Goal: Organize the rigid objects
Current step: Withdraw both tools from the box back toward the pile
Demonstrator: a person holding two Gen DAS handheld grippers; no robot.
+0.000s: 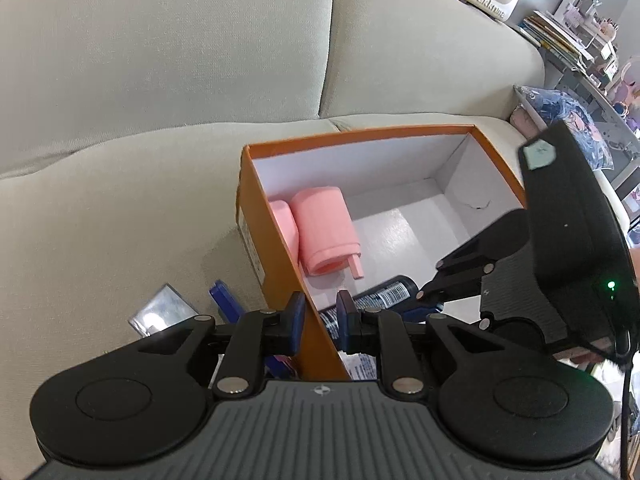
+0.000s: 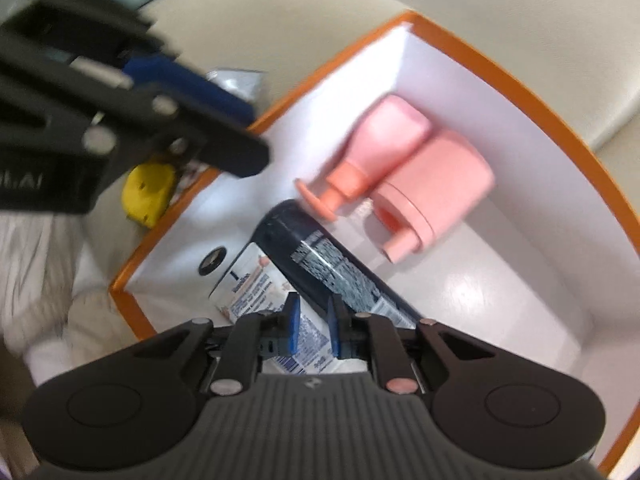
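**Both grippers at the orange box, bottles inside**

Nearest the left wrist camera, the left gripper (image 1: 320,326) straddles the near long wall of the orange box (image 1: 362,136); one blue pad sits outside the wall and the other inside, drawn close against the cardboard, pinching that wall between them; the box stands on a pale sofa (image 1: 160,80); inside it, against the same wall, lie two pink bottles side by side, the pink pump bottle (image 1: 285,226) partly hidden by the wall and the pink flat-capped bottle (image 1: 326,232) just beside it; a dark spray can (image 1: 386,294) lies on the white floor of the box close to the pads; the right gripper's black body reaches in from the right edge, its tips low over the can, too hidden to read from here; outside the box, on the cushion, a small shiny packet (image 1: 162,310) lies near the wall.

Closest to the right wrist camera, the right gripper (image 2: 314,330) points steeply down into the box (image 2: 560,128); its blue pads are nearly pressed together, and nothing can be made out gripped between them; directly below them lies a white tube with blue print (image 2: 256,284), and the dark spray can (image 2: 332,264) rests slantwise across it; beyond, the pink pump bottle (image 2: 380,140) and the pink flat-capped bottle (image 2: 440,184) lie touching along the far wall; the left gripper (image 2: 200,120) shows blurred at upper left, on the box's wall; a yellow object (image 2: 148,190) lies outside the box beside that wall.
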